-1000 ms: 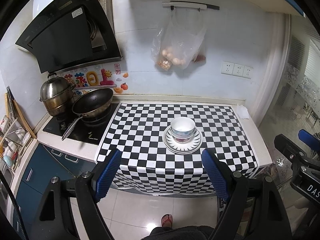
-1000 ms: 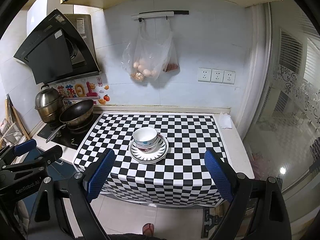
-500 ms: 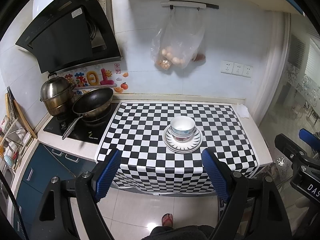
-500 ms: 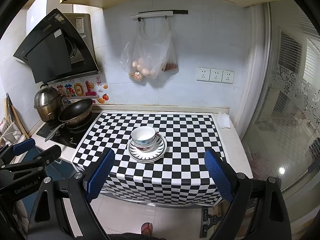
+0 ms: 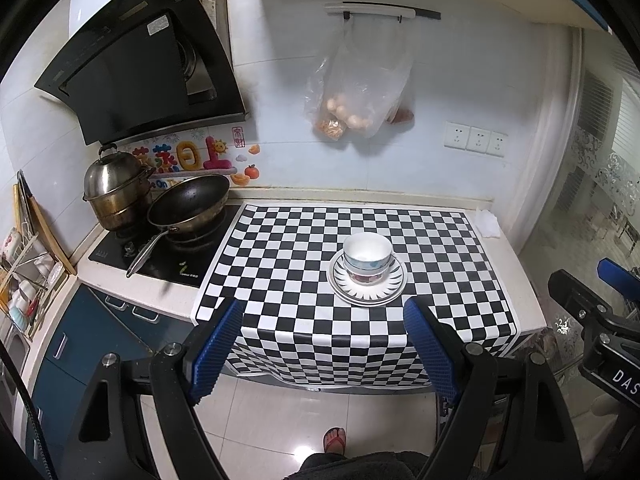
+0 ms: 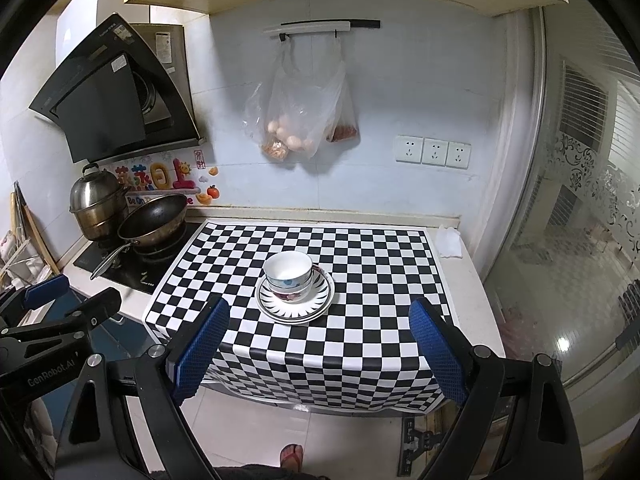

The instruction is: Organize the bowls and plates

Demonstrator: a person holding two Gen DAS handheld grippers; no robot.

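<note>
White bowls [image 5: 367, 257] sit nested on stacked striped-rim plates [image 5: 390, 285] on the checkered cloth; the stack also shows in the right wrist view, bowls [image 6: 289, 274] on plates [image 6: 320, 294]. My left gripper [image 5: 322, 312] is open and empty, held back off the counter's front edge, below the stack. My right gripper [image 6: 318, 312] is open and empty, also back from the front edge. Each gripper shows at the edge of the other's view, the right one [image 5: 600, 300] and the left one [image 6: 60, 300].
A black frying pan [image 5: 188, 204] and a steel pot [image 5: 114, 188] stand on the cooktop at left. A plastic bag of eggs [image 5: 356, 96] hangs on the wall. A white rag [image 5: 487, 224] lies at the counter's back right. A dish rack [image 5: 20, 264] is far left.
Both cameras have drifted very slightly; the stack sits a touch further left in the right wrist view. The bowls and plates have not moved, and both grippers stay open.
</note>
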